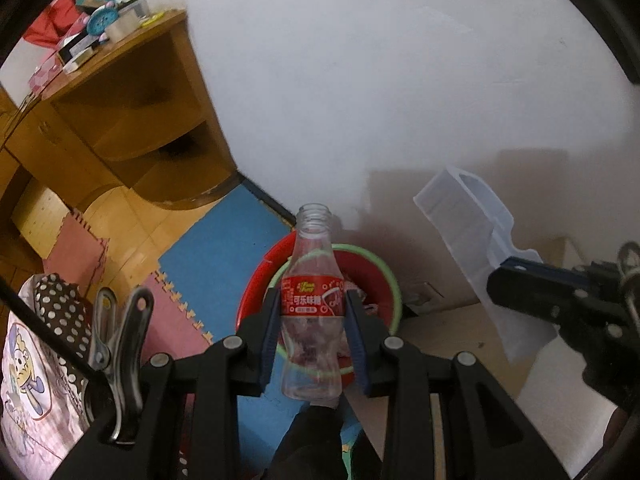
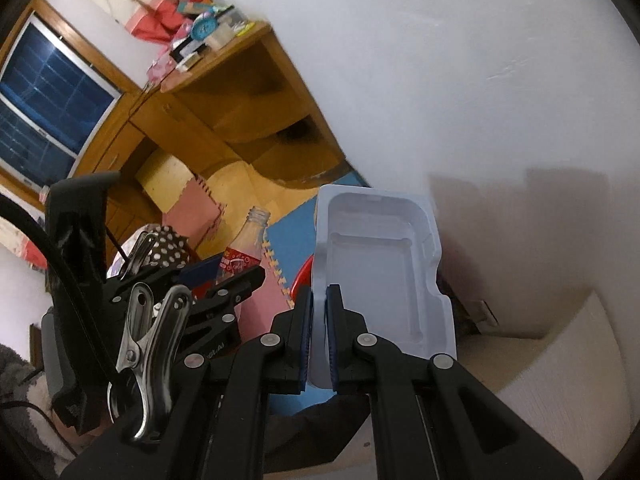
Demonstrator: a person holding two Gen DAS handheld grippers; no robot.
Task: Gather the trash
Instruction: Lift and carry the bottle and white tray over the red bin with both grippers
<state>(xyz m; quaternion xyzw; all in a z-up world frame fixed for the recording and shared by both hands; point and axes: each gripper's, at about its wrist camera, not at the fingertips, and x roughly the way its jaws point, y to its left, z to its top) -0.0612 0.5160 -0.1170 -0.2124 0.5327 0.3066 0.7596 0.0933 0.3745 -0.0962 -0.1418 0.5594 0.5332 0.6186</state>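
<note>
Two grips: left gripper [image 1: 312, 336] clamps clear bottle [image 1: 312, 312], red label w/ Chinese text, neck pointing away, upright; right gripper [image 2: 319, 336] pinches plastic tray [image 2: 380, 264] edge, lengthwise ahead.

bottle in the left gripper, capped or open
Open: the clear bottle shows bare neck threads and no cap, held between the left gripper pads.

The right gripper [image 2: 319, 332] pinches a pale plastic tray's [image 2: 380, 264] edge; to its left, the left gripper [image 2: 224, 276] grips an uncapped red-labelled bottle [image 2: 244, 252].
</note>
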